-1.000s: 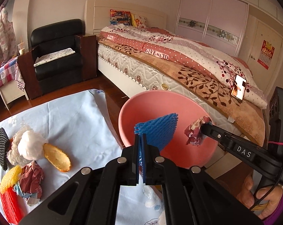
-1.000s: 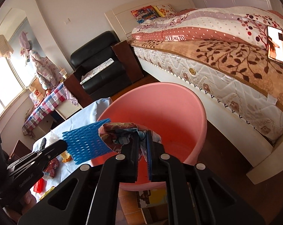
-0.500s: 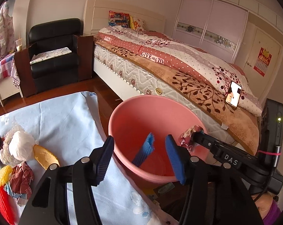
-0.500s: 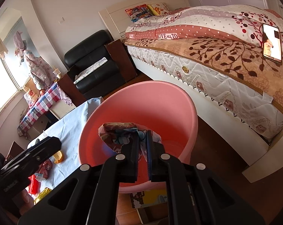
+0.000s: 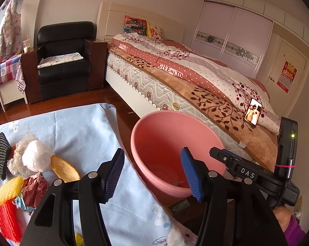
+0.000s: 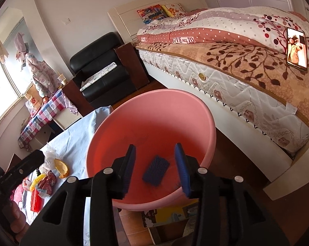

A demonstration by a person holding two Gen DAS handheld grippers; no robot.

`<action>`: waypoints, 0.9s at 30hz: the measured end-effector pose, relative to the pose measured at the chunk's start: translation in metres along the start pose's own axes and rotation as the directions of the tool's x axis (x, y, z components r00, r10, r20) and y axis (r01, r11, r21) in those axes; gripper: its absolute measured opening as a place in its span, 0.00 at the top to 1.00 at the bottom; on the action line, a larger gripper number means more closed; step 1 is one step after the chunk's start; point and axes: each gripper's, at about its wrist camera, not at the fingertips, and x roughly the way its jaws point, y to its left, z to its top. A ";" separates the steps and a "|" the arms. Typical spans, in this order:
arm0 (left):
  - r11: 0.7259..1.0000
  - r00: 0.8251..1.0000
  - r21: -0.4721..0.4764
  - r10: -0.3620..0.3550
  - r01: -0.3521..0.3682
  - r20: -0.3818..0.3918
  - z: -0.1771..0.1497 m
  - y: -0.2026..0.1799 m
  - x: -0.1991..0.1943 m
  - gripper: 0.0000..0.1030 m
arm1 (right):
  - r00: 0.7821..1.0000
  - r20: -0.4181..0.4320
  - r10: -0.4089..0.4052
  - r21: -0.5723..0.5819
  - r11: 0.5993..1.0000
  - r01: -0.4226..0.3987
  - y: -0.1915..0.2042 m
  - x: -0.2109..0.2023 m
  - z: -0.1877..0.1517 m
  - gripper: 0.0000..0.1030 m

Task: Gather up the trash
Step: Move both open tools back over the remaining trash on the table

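Blue net (image 6: pixel 156 173) dropped — below right claw (image 6: pixel 157 169)

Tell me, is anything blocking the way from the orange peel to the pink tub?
Nothing visible. The orange peel lies on the blue cloth beside the pink tub, whose top is open. The left tongs hang open between them, holding nothing.

Bedroom with a big patterned-quilt bed (image 5: pixel 195 78), black armchair (image 5: pixel 62 61), reddish wood floor (image 5: pixel 58 104) and pale wardrobe (image 5: pixel 232 43).

My views are sharp and daylit from the window (image 6: pixel 2 86); fisheye bends edges, corners go black.
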 end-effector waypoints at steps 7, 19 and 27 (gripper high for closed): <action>0.998 0.997 -0.058 0.040 -0.036 0.063 0.005 0.032 -0.041 0.45 | 1.000 0.029 0.013 -0.094 0.995 -0.010 0.032 -0.015 -0.005 0.61; 0.960 0.964 -0.176 0.241 -0.219 0.115 -0.021 0.115 -0.131 0.45 | 0.989 0.029 0.142 -0.211 0.969 -0.133 0.095 -0.039 -0.025 0.61; 0.904 0.919 -0.246 0.382 -0.350 0.096 -0.061 0.170 -0.182 0.45 | 0.977 -0.033 0.210 -0.249 0.945 -0.212 0.130 -0.038 -0.052 0.61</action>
